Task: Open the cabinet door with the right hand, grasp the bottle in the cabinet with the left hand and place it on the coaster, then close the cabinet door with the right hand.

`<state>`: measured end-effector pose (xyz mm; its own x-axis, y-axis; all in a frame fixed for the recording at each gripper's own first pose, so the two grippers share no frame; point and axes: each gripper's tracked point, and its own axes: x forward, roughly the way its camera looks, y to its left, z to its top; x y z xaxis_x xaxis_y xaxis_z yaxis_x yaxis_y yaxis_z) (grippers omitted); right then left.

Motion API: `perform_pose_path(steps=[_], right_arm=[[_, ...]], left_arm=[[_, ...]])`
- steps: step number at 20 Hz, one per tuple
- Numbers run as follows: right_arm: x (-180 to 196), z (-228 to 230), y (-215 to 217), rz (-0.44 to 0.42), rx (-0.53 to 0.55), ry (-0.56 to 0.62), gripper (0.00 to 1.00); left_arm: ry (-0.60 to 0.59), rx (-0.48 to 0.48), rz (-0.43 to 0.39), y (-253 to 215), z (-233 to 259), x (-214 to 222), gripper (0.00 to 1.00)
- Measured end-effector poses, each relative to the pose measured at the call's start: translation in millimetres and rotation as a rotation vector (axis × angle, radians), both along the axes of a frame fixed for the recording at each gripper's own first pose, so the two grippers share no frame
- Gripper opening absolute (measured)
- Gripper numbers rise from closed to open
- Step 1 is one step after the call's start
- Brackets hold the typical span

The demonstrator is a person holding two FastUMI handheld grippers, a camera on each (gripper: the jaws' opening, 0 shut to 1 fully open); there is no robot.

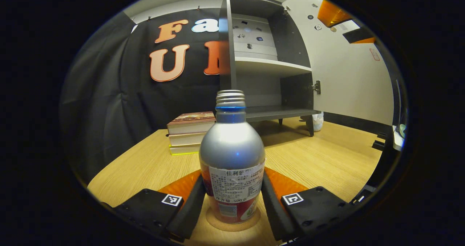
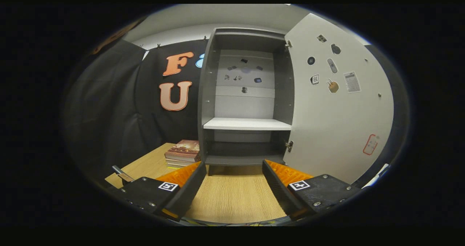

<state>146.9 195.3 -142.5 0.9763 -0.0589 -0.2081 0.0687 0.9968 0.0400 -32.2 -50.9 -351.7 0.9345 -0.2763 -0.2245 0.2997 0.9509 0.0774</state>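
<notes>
- Silver metal is shining on the bottle (image 1: pixel 232 158), and it is standing upright on the round coaster (image 1: pixel 232 222) on the wooden table (image 1: pixel 145 166).
- We are seeing the left gripper (image 1: pixel 232 197) with one finger on each side of the bottle's lower part. The fingers are sitting right against it, but we cannot tell if they are squeezing it or letting go.
- We are thinking the bottle is being set here because the coaster is its spot, so this step is looking nearly done.
- We are holding the right gripper (image 2: pixel 232 188) low over the table with its fingers spread wide and nothing between them.
- It is facing the cabinet (image 2: pixel 247 100), and we are guessing that is so it can reach the door next.
- We are seeing the cabinet door (image 2: pixel 338 111) swung wide open to the right, and the shelves inside are bare.
- We are noticing a stack of books (image 1: pixel 190 131) lying beside the cabinet, well apart from the bottle.
- We are thinking the door is waiting to be pushed shut.
</notes>
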Motion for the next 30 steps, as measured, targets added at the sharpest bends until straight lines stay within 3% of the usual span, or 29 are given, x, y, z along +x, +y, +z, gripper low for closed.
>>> perform_pose_path(steps=[10, 18, 25, 30], right_arm=[[-4.5, 6.8, 7.3, 0.004, 0.01, 0.0, 0.95], [-33.7, 49.2, -21.9, -0.084, -0.031, -0.066, 0.95], [-67.8, 101.6, -99.3, -0.174, -0.053, -0.181, 0.95], [-101.5, 139.1, -191.5, -0.297, -0.068, -0.271, 0.95]], left_arm=[[0.031, 0.002, 0.012, 10.8, 4.6, 4.2, 0.94], [-0.039, 0.0, -0.038, -4.4, 59.2, 23.2, 0.95], [-0.091, -0.023, -0.002, -18.5, 127.7, 26.4, 0.95], [-0.132, -0.036, 0.016, -43.1, 189.2, 23.0, 0.95]])
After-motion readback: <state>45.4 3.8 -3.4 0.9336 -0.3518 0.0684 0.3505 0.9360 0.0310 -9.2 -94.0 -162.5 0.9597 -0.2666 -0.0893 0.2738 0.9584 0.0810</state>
